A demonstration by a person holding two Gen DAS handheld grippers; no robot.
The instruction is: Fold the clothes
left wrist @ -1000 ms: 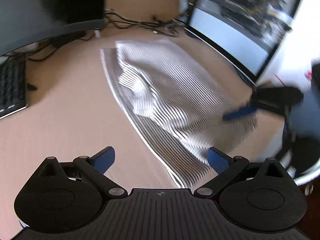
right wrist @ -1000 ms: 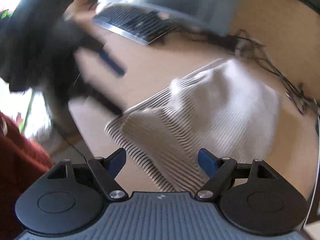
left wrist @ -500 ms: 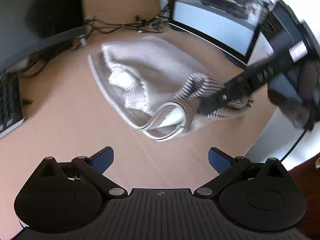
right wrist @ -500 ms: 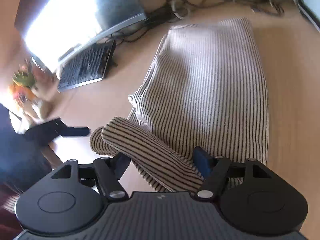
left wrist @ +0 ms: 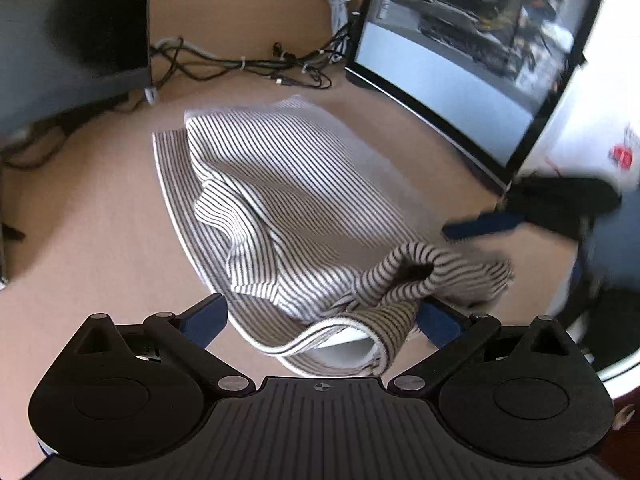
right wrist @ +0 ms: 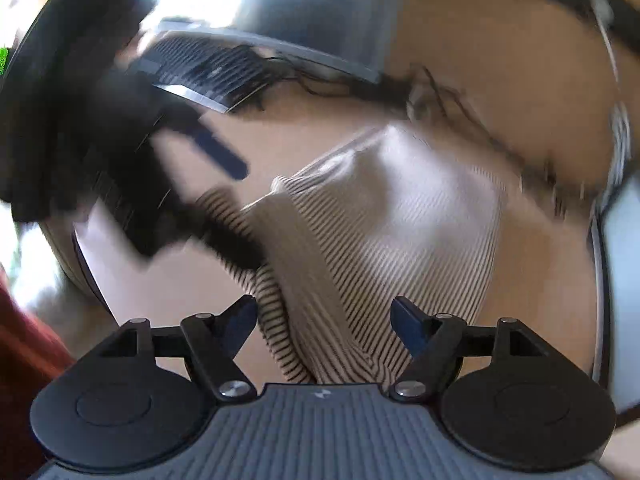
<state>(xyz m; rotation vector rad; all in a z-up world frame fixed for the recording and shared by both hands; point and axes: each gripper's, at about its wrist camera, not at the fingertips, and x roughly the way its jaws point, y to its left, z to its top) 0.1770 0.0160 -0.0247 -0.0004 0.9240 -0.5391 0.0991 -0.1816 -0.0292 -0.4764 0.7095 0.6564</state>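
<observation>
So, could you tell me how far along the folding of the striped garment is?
Partly done: the striped garment lies on the desk with layers folded over. In hand: nothing; the left gripper and right gripper are open. Left: the loose sleeve and lifted hem near the front edge.

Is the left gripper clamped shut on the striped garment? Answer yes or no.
No: the left gripper stands wide open, with the striped garment lying loose between its blue fingers.

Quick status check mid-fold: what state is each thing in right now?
Striped garment: partly folded, rumpled, lying on the desk.
Sleeve end: curled up, opening showing.
Left tool: open, garment's near edge between its fingers.
Right tool: open, over the garment.
Right monitor: on.
</observation>
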